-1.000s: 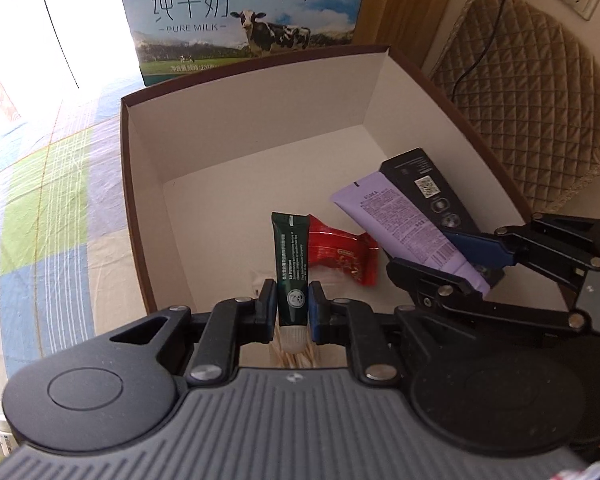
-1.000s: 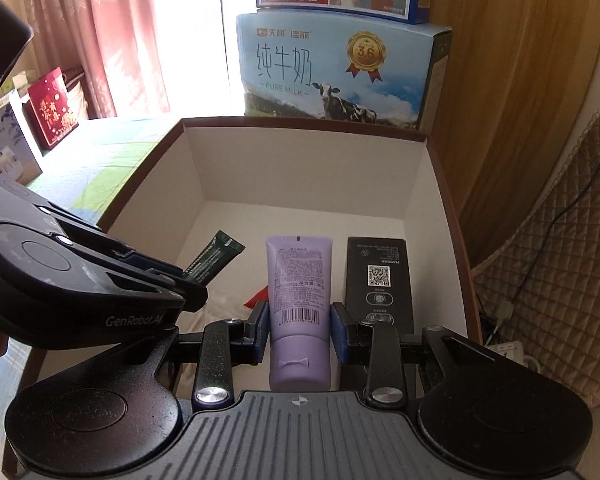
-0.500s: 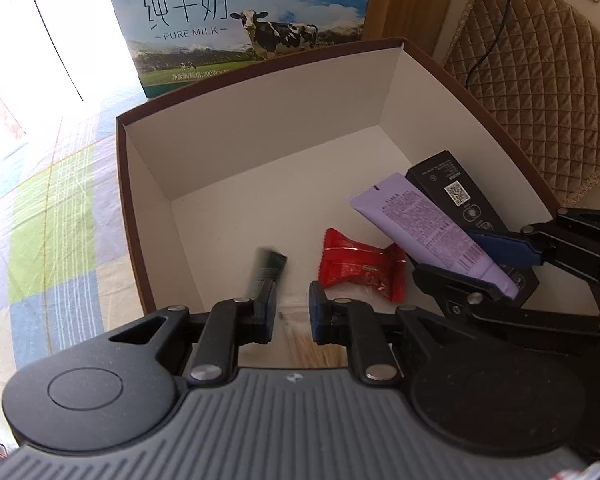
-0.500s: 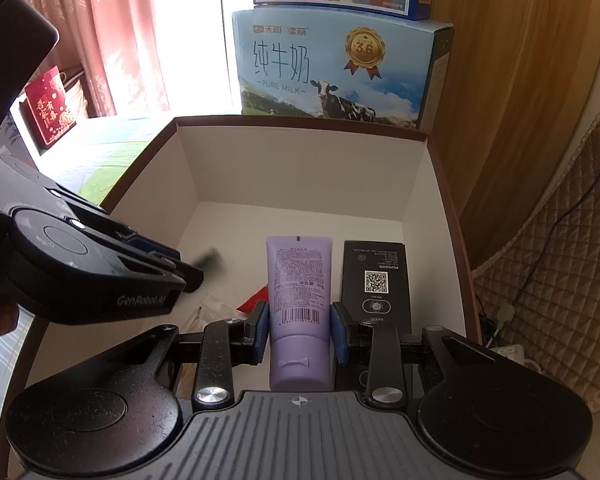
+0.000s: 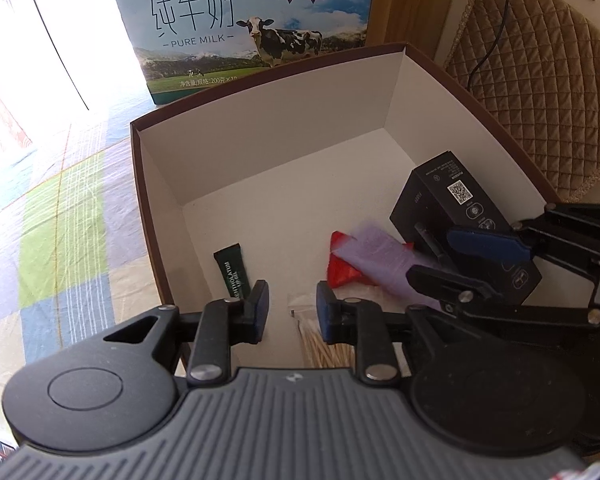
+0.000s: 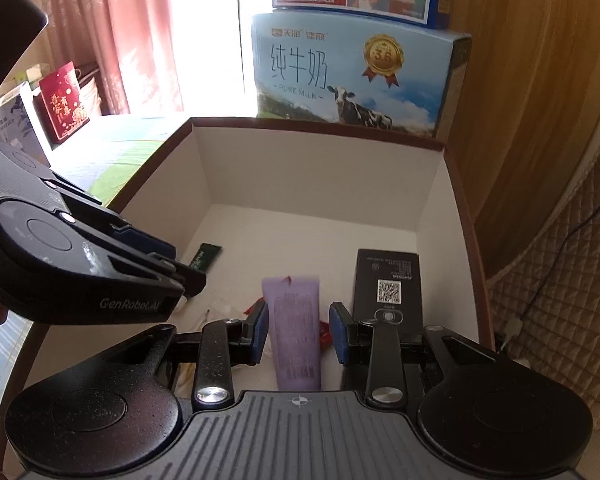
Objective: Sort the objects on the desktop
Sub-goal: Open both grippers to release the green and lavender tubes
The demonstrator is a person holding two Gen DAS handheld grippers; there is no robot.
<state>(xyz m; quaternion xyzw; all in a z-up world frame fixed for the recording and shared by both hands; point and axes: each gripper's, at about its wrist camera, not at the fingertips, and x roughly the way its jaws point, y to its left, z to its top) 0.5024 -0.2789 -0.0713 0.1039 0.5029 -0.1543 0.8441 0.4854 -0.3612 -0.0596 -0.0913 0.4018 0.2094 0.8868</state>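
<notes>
Comparing with a second ago, the left gripper [image 5: 288, 306] no longer clamps the dark green tube [image 5: 231, 270]: that tube now lies flat on the white floor of the brown-rimmed box [image 5: 260, 76], near the box's left wall, and the left jaws are opening with nothing between them. Half a second ago the same tube was a falling blur beside the left finger. The right gripper [image 6: 298, 334] has also changed; earlier its pads pressed the purple tube [image 6: 296, 328], and now its jaws are opening, with a thin gap visible on each side of the tube, which still sits between them. In the left wrist view the purple tube [image 5: 384, 258] is smeared by motion, so its print cannot be read there and I cannot tell whether it already rests on the floor. It lies across the red packet [image 5: 340, 268], most of which is covered; in the right view only red slivers show beside the tube. A black carton [image 5: 456, 204] with a QR code leans near the right wall, its lower end hidden behind the right gripper's fingers [image 5: 484, 240]. A clear bag of cotton swabs [image 5: 320, 344] is cut off by the left gripper's body. A milk carton box [image 5: 252, 28] stands behind.
</notes>
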